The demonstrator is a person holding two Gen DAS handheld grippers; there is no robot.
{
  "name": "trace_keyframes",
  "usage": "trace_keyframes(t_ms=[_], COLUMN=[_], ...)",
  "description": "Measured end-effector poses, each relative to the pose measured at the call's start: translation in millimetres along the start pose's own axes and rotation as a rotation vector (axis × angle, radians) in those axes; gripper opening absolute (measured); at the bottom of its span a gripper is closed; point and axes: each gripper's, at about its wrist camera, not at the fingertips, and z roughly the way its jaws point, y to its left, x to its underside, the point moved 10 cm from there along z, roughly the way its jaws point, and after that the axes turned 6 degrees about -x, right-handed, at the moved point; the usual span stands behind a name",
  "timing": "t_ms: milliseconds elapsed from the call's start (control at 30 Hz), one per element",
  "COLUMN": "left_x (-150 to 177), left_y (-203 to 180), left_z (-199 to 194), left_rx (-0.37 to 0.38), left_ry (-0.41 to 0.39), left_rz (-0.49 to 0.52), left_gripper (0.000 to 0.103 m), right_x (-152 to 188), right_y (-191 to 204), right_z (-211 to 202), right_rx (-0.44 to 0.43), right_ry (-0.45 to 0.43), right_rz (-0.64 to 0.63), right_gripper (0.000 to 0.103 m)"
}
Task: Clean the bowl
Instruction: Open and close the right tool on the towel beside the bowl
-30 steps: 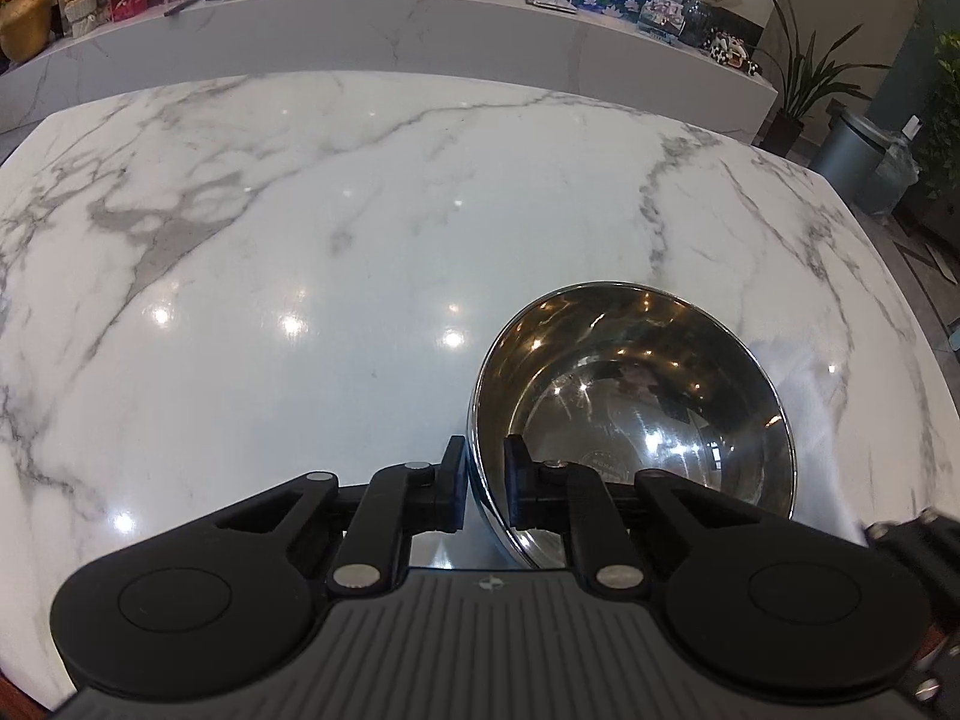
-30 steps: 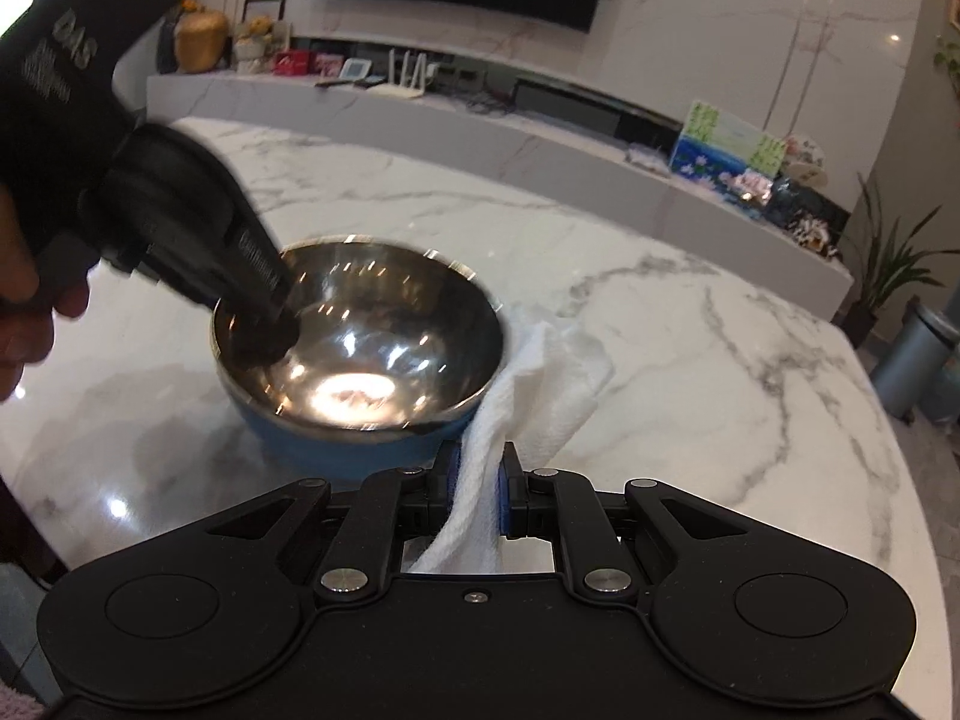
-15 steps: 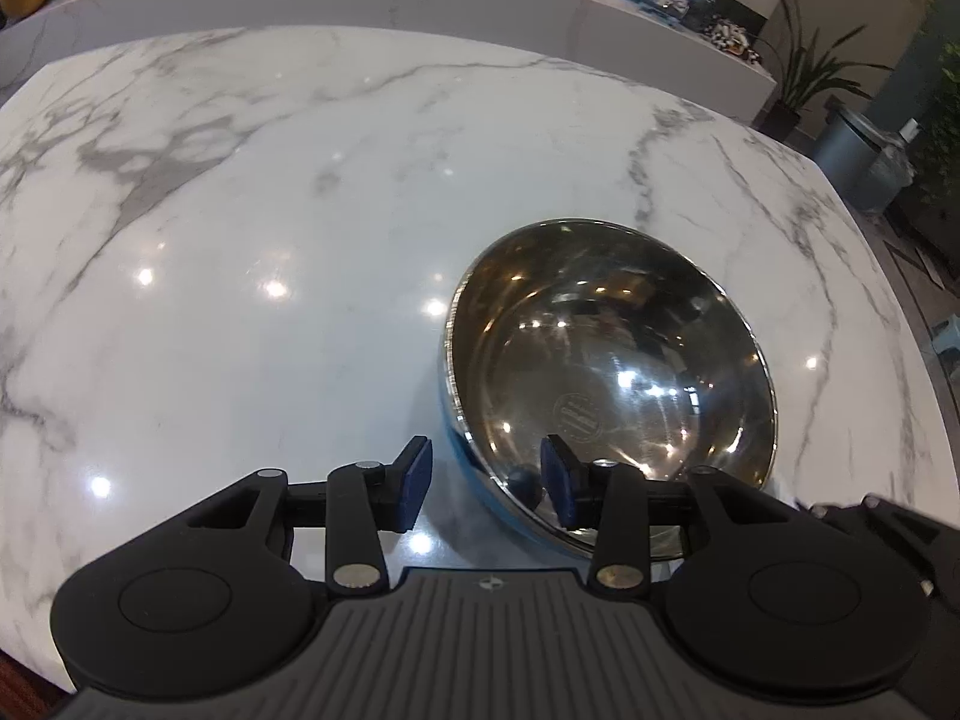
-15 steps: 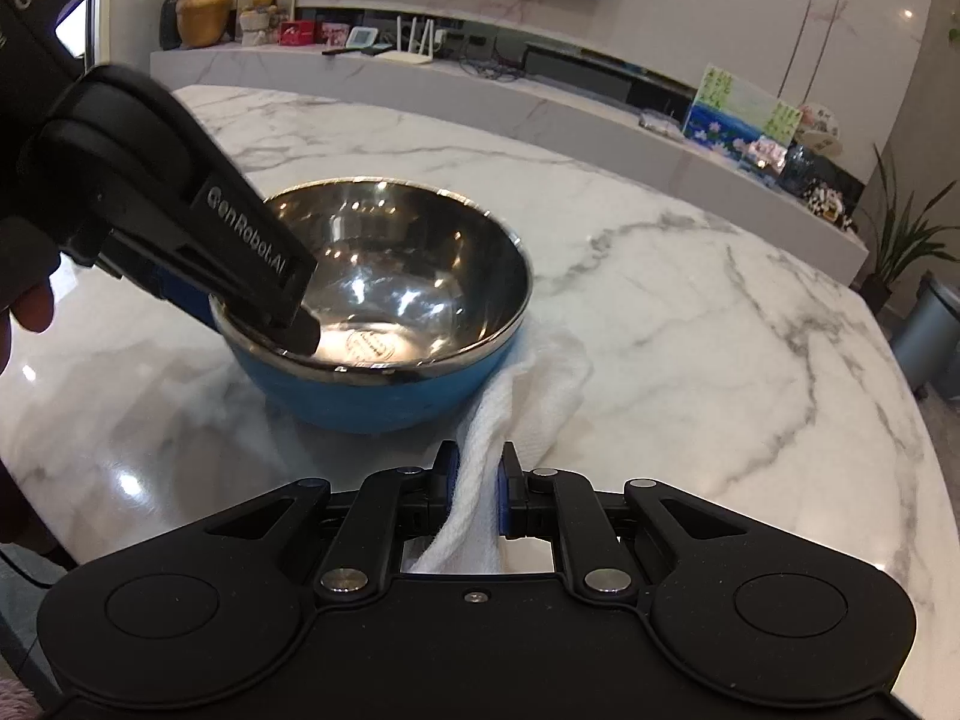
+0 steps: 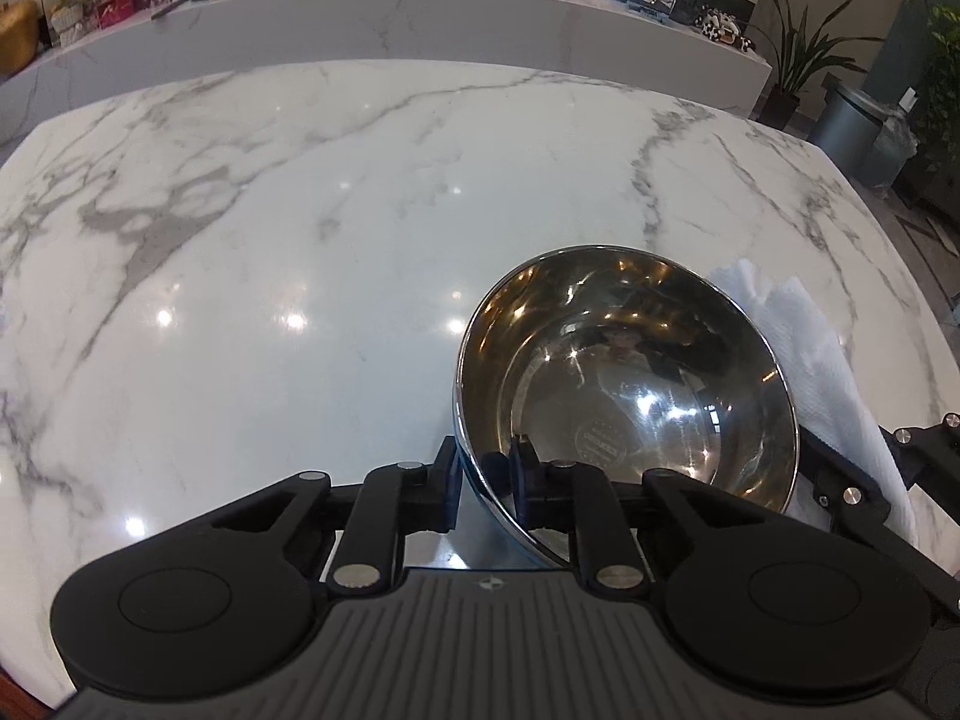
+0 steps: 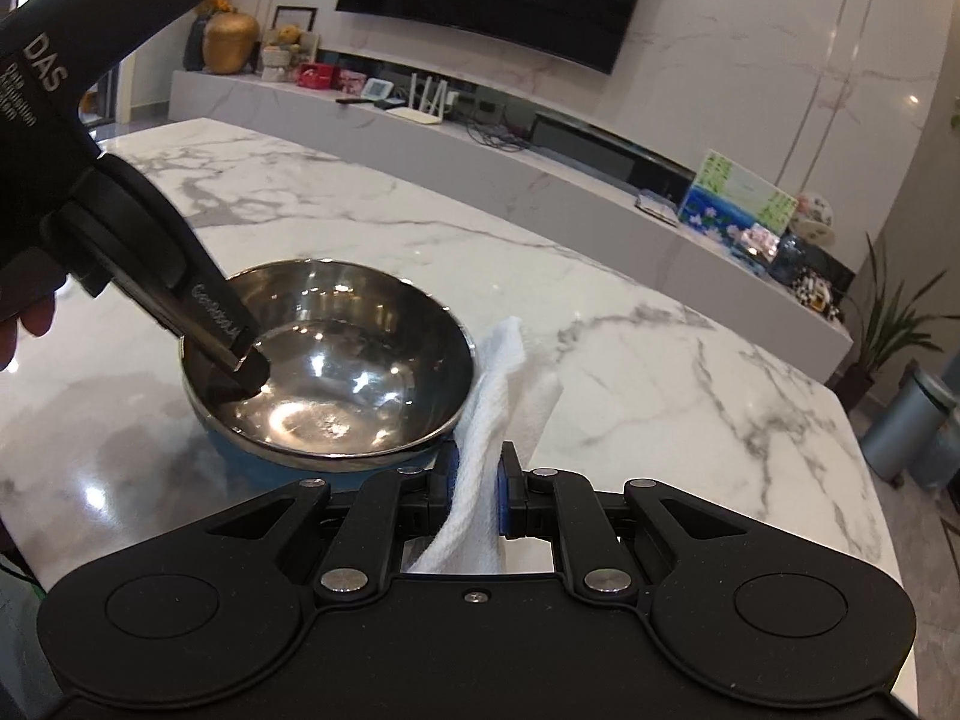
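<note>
A steel bowl [image 5: 630, 384] with a blue outside [image 6: 348, 372] rests on the white marble table [image 6: 660, 390]. My left gripper [image 5: 483, 468] is closing tight on the bowl's near rim, one finger inside and one outside. In the right wrist view the left gripper [image 6: 240, 369] reaches down into the bowl's left side, and a hand [image 6: 30, 324] holds its handle. My right gripper [image 6: 477, 480] is shut on a white cloth [image 6: 498, 384]. The cloth lies against the bowl's right side [image 5: 804, 324].
Table edges curve away on the right and far side. A long marble console [image 6: 540, 162] with small items runs behind the table. A grey bin [image 6: 906, 420] and a potted plant [image 6: 888, 324] stand on the floor at the right.
The left gripper let go of the bowl's rim half a second ago and has closed on it again. The right gripper has kept hold of the cloth beside the bowl.
</note>
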Motion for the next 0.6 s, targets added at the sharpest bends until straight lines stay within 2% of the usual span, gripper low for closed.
trace_keyframes(t_ms=[200, 367, 400, 467, 533, 600], left_x=[-0.3, 1.7, 2.0, 2.7, 3.2, 3.6], left_y=[1.9, 1.7, 1.6, 1.4, 0.4, -0.1], left_z=[-0.3, -3.7, -4.1, -4.5, -4.9, -5.5], left_rx=[0.004, 0.011, 0.011, 0.010, 0.014, 0.015], left_ry=[-0.008, -0.009, -0.009, -0.008, -0.006, -0.006], left_rz=[-0.007, -0.021, -0.023, -0.027, -0.029, -0.029], left_gripper=[0.015, 0.020, 0.021, 0.021, 0.022, 0.022], right_x=[16.9, 23.1, 23.6, 24.9, 24.4, 22.6], right_y=[19.8, 10.0, 6.8, -0.2, -4.1, -4.3], right_z=[3.5, 6.6, 6.0, 2.3, -3.7, -12.5], right_rx=[-0.035, 0.009, 0.021, 0.061, 0.093, 0.117], right_ry=[0.054, 0.071, 0.069, 0.063, 0.047, 0.017], right_rz=[0.002, 0.067, 0.082, 0.114, 0.128, 0.125], right_gripper=[0.011, 0.012, 0.013, 0.032, 0.037, 0.037])
